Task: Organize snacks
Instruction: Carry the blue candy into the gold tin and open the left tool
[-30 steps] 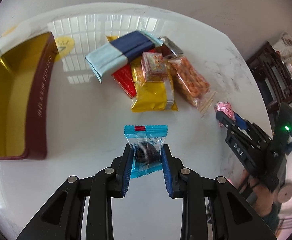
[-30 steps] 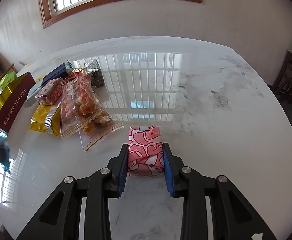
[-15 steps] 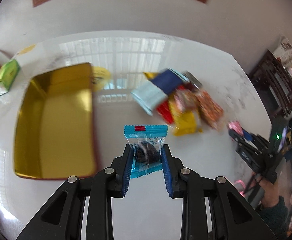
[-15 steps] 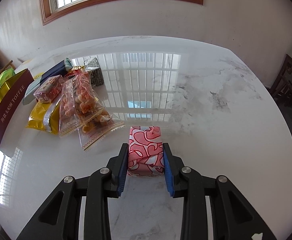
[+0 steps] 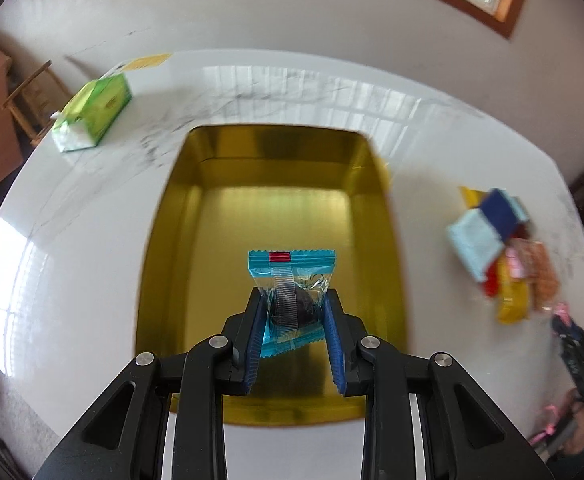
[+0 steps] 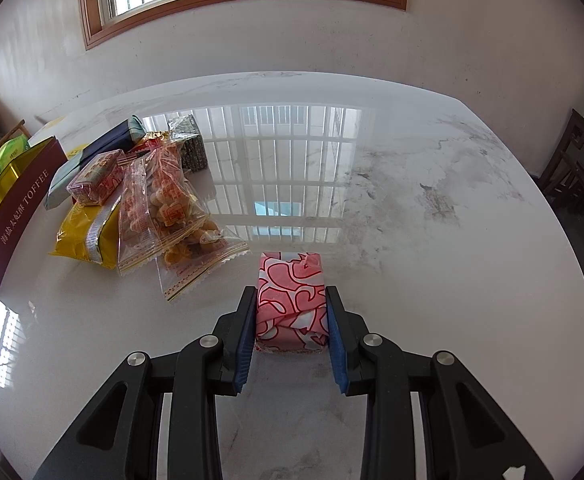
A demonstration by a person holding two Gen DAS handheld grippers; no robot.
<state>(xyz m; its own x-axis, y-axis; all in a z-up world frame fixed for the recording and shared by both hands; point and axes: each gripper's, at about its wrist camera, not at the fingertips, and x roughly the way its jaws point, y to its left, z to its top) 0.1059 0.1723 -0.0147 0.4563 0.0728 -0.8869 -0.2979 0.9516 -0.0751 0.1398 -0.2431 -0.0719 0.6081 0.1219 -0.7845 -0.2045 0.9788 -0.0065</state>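
Left tool (image 5: 292,316) grasping blue-wrapped snack (image 5: 292,292) above gold tin (image 5: 219,264).
Right tool (image 6: 291,320) clamps pink-patterned packet (image 6: 291,300) over the marble surface (image 6: 432,260), near the snack pile (image 6: 147,196); the tin's maroon wall sits beyond.

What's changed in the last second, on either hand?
The left gripper, still shut on the blue-wrapped snack, swung left from the snack pile to over the open gold tin. The right gripper still holds the pink packet in place.
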